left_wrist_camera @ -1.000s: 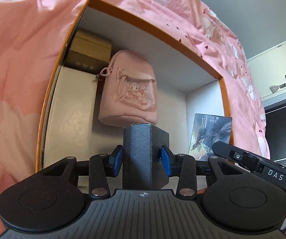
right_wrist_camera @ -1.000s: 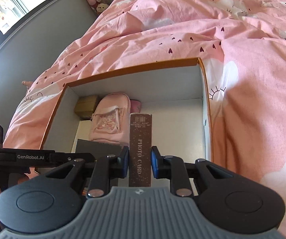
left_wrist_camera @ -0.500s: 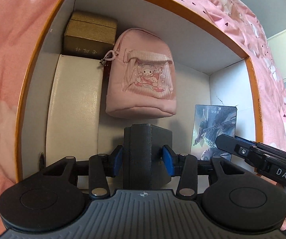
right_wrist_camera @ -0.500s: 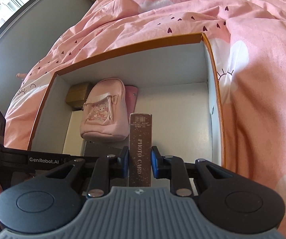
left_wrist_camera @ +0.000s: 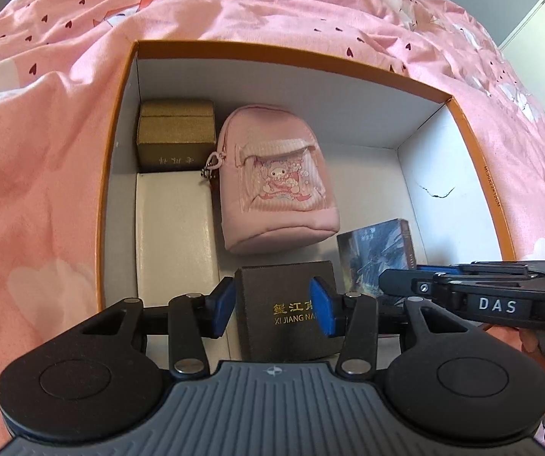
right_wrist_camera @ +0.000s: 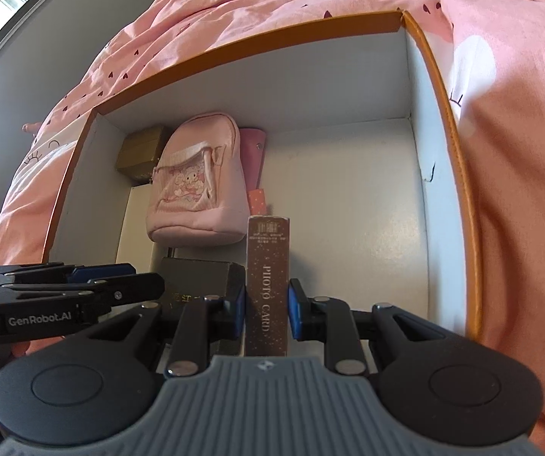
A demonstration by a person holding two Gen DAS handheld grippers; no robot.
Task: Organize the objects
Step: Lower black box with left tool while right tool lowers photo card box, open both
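My left gripper is shut on a dark box with gold lettering, held low inside the orange-rimmed storage box, in front of the pink mini backpack. My right gripper is shut on a brown photo card box, held on edge inside the same storage box, right of the dark box. In the left wrist view the photo card box shows its printed face beside the right gripper.
Inside the storage box lie a gold box at the back left, a white flat box along the left wall, and a pink wallet behind the backpack. Pink bedding surrounds the box. Bare floor lies at the right.
Both grippers have moved down and forward into the storage box with their loads. The dark box has tilted so its lettered top now faces the left wrist camera.
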